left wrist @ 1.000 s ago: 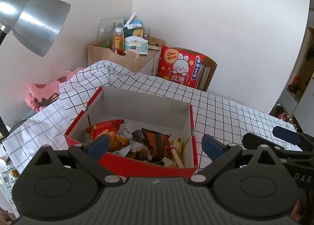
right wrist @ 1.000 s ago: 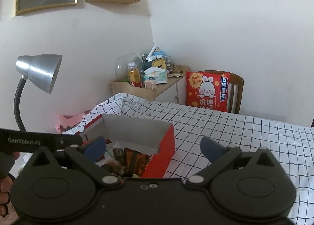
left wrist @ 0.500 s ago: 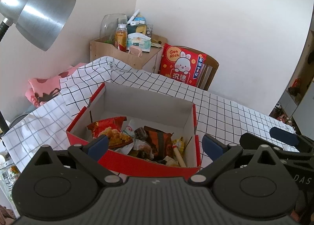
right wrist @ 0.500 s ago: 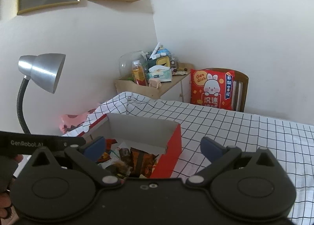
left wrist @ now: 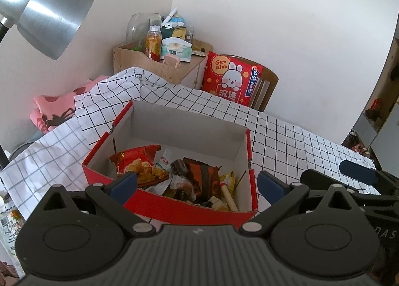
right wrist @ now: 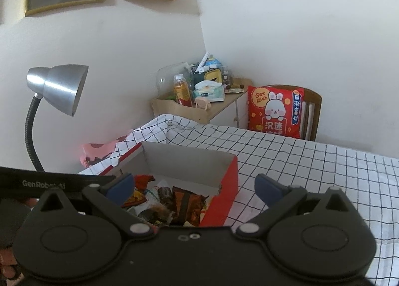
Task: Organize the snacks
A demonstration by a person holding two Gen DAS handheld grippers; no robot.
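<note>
A red cardboard box (left wrist: 172, 207) (right wrist: 225, 186) with a white inside stands on the checked tablecloth. In it lie several snacks: a red chip bag (left wrist: 136, 162), a dark orange wrapper (left wrist: 203, 177) (right wrist: 185, 202), a small yellow packet (left wrist: 227, 179) and a beige stick (left wrist: 229, 197). My left gripper (left wrist: 197, 183) hovers open above the box's near wall, nothing between its fingers. My right gripper (right wrist: 194, 186) is open too, above the box's right part; its blue fingertip (left wrist: 356, 170) shows in the left wrist view at the right.
A silver desk lamp (left wrist: 47, 11) (right wrist: 57, 89) stands at the left. Behind the table are a wooden cabinet (left wrist: 159, 66) loaded with bottles and tissues, and a chair with a red rabbit cushion (left wrist: 230, 77) (right wrist: 275, 111). Checked tablecloth (right wrist: 311, 171) spreads to the right. Pink cloth (left wrist: 53, 109) lies left.
Both grippers have drifted slightly left and back, so the box and room sit further right in both views. Both stay open and empty; the snacks lie as before.
</note>
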